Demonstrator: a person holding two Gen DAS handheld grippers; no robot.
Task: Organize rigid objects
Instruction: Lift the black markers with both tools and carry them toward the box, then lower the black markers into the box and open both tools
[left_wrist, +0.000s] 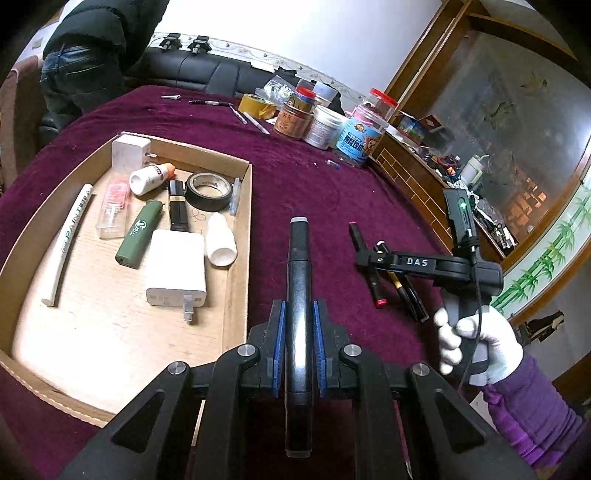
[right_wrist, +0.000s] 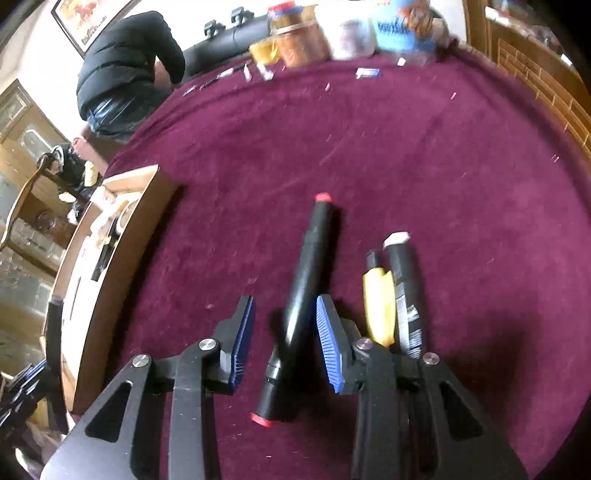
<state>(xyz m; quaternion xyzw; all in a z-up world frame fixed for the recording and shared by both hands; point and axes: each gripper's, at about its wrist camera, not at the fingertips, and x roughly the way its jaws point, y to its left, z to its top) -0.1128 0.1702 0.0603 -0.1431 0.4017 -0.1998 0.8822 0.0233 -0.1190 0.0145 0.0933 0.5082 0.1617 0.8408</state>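
Clamped in left tool (left_wrist: 298, 354): dark marker (left_wrist: 298, 295), beside box (left_wrist: 242, 258). Right tool (right_wrist: 284, 339) open around red-capped marker (right_wrist: 295, 310) on worktop (right_wrist: 443, 166), pads off. Centre over barrel, squeeze, lift level, clear of yellow pen (right_wrist: 378, 306).

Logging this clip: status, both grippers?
Left gripper shut on black marker, beside box. Right gripper open, jaws astride red-tipped marker, not clamped. Two pens alongside.
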